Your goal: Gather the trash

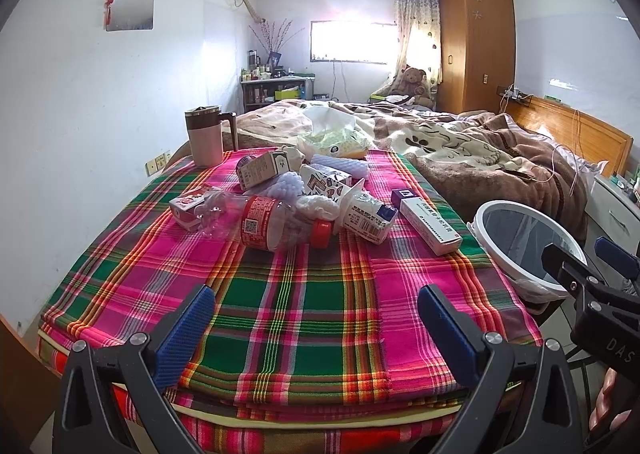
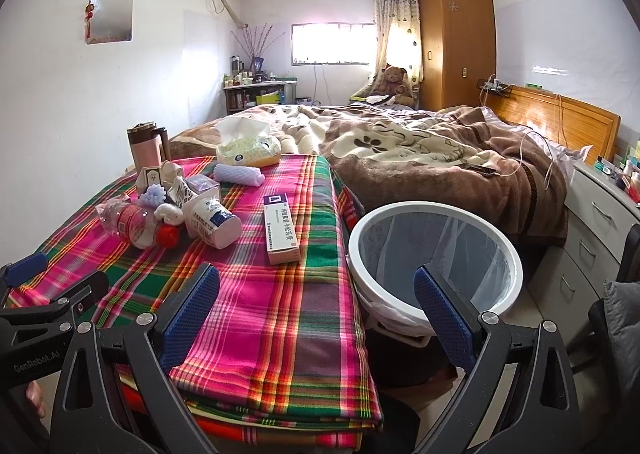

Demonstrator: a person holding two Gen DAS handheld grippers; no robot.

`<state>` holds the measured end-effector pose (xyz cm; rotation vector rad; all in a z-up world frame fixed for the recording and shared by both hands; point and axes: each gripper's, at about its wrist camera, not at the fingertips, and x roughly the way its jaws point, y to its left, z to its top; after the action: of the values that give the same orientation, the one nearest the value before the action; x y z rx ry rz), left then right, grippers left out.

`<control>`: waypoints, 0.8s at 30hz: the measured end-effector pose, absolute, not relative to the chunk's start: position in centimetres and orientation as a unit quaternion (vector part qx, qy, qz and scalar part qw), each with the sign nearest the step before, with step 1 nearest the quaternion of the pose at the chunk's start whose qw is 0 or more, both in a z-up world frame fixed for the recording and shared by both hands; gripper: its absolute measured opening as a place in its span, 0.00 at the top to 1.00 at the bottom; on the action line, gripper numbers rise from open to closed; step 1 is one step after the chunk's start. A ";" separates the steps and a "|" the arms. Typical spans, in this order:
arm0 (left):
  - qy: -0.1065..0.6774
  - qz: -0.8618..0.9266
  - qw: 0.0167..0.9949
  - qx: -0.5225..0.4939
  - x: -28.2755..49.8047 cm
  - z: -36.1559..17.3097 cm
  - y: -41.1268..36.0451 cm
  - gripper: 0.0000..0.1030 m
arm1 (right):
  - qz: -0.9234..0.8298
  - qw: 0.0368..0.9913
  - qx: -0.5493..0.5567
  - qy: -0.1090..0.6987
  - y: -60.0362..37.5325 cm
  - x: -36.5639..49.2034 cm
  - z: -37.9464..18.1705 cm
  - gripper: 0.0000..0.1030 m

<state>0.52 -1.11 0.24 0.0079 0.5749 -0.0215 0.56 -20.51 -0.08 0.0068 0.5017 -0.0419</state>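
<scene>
A heap of trash lies on the plaid blanket (image 1: 304, 306): a crushed clear bottle with a red cap (image 1: 276, 224), a white paper cup (image 1: 368, 216), small cartons (image 1: 260, 168), purple foam netting (image 1: 288, 184) and a white and purple medicine box (image 1: 426, 222). The box also shows in the right wrist view (image 2: 282, 228). A white-rimmed bin with a clear liner (image 2: 436, 254) stands right of the blanket. My left gripper (image 1: 316, 328) is open and empty above the blanket's near edge. My right gripper (image 2: 318, 312) is open and empty, between blanket and bin.
A pink mug with a brown lid (image 1: 205, 136) and a tissue pack (image 2: 248, 148) stand at the back of the blanket. A bed with a brown blanket (image 2: 440, 158) lies behind. White drawers (image 2: 592, 238) are on the right.
</scene>
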 end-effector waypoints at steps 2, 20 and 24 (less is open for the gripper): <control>0.284 -0.010 0.959 0.003 0.6 0.3 -1.1 0.00 | -0.022 0.968 0.002 0.248 -20.5 0.6 -0.1 0.03; 0.285 -0.011 0.959 0.002 0.7 0.3 -0.9 0.00 | -0.024 0.968 0.002 0.249 -20.5 0.6 0.0 0.03; 0.285 -0.011 0.959 0.002 0.7 0.3 -0.9 0.00 | -0.024 0.968 0.002 0.251 -20.5 0.6 0.0 0.03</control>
<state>0.70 -0.90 0.26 0.0038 0.5775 -0.0223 0.62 -20.55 0.00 0.0042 0.5070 -0.0494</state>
